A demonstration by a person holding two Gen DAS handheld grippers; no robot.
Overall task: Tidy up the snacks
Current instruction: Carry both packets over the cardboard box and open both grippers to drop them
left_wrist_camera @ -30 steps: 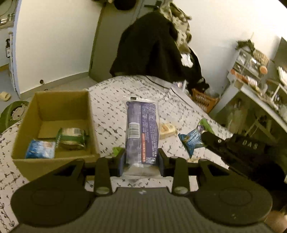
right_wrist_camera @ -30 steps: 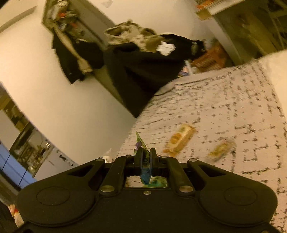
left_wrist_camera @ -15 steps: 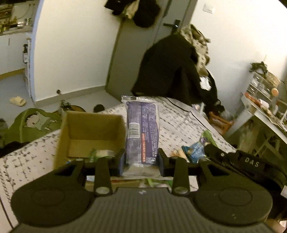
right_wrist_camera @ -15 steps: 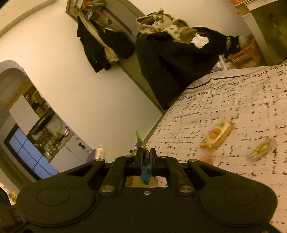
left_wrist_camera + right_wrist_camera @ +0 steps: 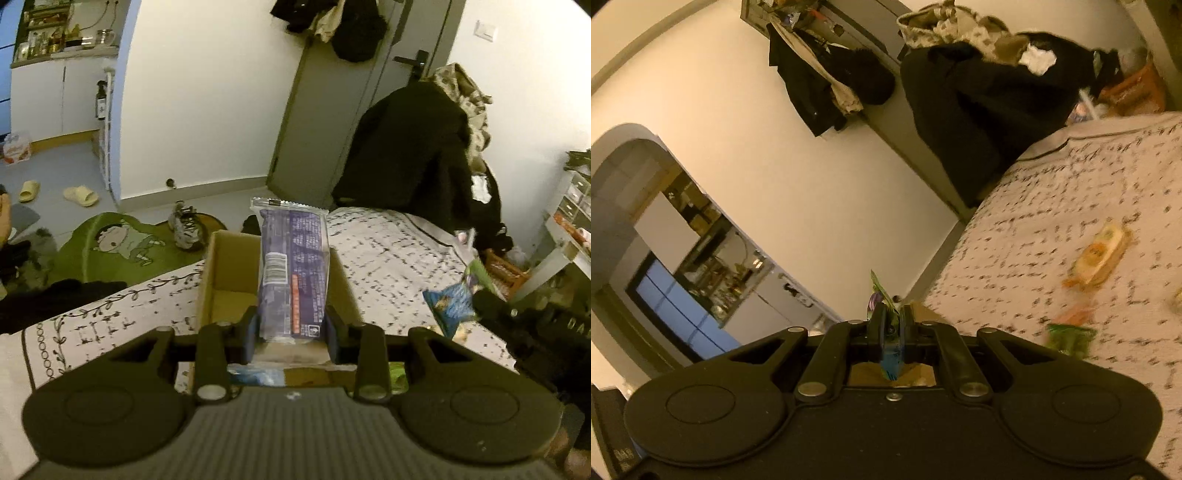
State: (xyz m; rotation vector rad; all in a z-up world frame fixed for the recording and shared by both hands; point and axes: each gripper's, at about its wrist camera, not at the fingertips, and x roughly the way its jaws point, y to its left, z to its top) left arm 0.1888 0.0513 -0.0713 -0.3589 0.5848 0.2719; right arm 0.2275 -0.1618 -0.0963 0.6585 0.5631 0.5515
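Note:
My left gripper is shut on a long purple snack packet and holds it upright over the open cardboard box on the patterned bed cover. A blue packet shows inside the box below the fingers. My right gripper is shut on a small blue and green snack packet, seen edge-on; the same packet and the right gripper body show at the right of the left wrist view.
On the bed cover lie a yellow snack, a green packet and an orange one. A dark coat pile stands behind the bed. A green rug and shoes lie on the floor left.
My left gripper has moved left and lifted with the purple packet, now over the box. My right gripper has followed left with its packet; the loose snacks have slid to its right.

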